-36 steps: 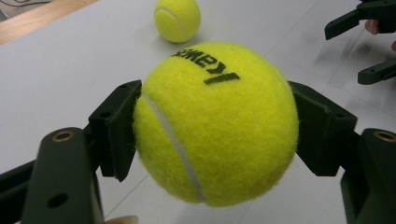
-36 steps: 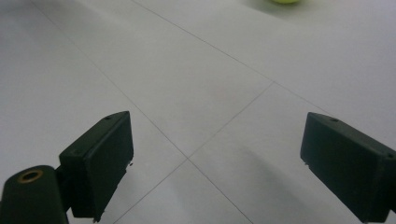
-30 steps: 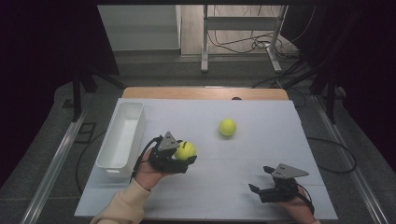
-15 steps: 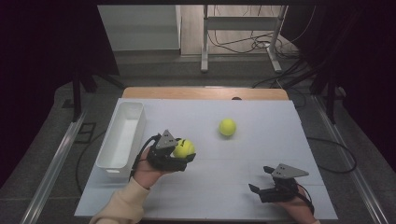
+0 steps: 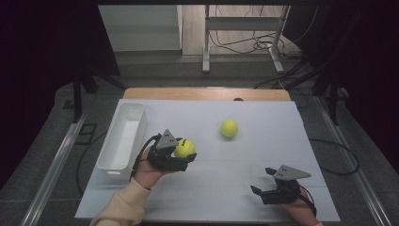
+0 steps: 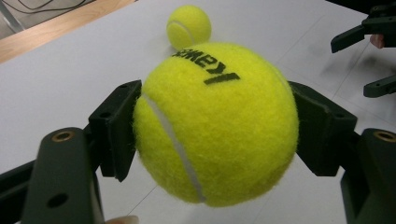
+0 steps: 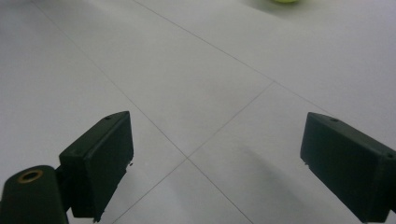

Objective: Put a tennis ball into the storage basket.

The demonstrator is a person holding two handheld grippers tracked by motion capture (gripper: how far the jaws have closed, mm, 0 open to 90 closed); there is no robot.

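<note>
**Left gripper holds a ball; right gripper waits wide**

At the left edge of the white table (image 5: pixel 211 188) a white bin (image 5: pixel 121 137) lies lengthwise, near to far. Just right of it, the left gripper (image 5: pixel 181 155) is clamped on a yellow tennis ball (image 5: pixel 185 149), held just above the table by a hand in a cream sleeve (image 5: pixel 120 207). In the left gripper view both jaws press the ball's (image 6: pixel 215 123) sides, black lettering on top. A second ball (image 5: pixel 229 128) rests on the table farther off and to the right, apart from everything else; it also shows beyond the held one (image 6: pixel 188 26). At the near right, the right gripper (image 5: pixel 263 181) sits low over the table with jaws spread wide and nothing between them, pointing left.
</note>
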